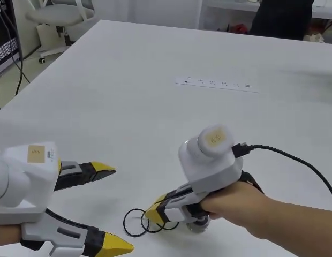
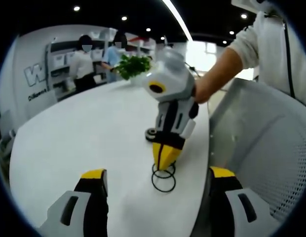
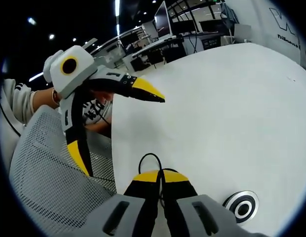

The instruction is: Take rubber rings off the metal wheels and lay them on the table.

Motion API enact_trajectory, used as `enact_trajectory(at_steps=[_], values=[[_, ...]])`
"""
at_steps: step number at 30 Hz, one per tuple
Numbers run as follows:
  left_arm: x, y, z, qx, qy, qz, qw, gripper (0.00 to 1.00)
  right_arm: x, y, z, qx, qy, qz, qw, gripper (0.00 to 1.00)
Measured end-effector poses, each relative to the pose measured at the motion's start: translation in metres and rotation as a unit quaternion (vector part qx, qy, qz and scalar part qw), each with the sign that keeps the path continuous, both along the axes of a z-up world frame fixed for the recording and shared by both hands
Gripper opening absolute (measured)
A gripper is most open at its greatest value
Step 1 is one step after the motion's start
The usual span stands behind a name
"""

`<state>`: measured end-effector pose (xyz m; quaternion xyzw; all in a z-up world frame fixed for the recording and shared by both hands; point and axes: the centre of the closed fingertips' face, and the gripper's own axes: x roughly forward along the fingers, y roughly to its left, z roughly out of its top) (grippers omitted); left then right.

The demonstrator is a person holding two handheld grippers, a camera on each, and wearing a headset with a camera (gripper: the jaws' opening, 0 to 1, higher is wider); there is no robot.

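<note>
Black rubber rings (image 1: 133, 224) lie looped on the white counter (image 1: 128, 96), at 6 o'clock in the head view. The right hand-held gripper (image 1: 150, 214) has its yellow tips pressed together, pinching one of them — the loop pokes out past the tips. A metal wheel (image 1: 198, 227) sits just beside it, at 3 o'clock. The left hand-held gripper (image 1: 122, 209) hangs at 8 o'clock, spread wide and apart from the rings.

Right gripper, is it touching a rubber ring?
Touching. The right gripper view shows the right gripper shut on a rubber ring, its loop poking past the tips.
</note>
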<state>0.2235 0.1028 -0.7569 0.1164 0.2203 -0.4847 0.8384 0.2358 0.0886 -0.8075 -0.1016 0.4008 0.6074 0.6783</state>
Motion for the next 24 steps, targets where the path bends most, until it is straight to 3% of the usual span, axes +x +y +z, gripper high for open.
enact_trajectory(at_steps=[12,24], values=[[0.000,0.001,0.000,0.000,0.000,0.001,1.0000,0.85,0.004,-0.001,-0.002,0.005,-0.005,-0.011,0.9999,0.00],[-0.001,0.001,0.000,0.002,0.000,0.001,1.0000,0.85,0.014,-0.011,0.007,0.011,-0.012,-0.021,0.9996,0.04]])
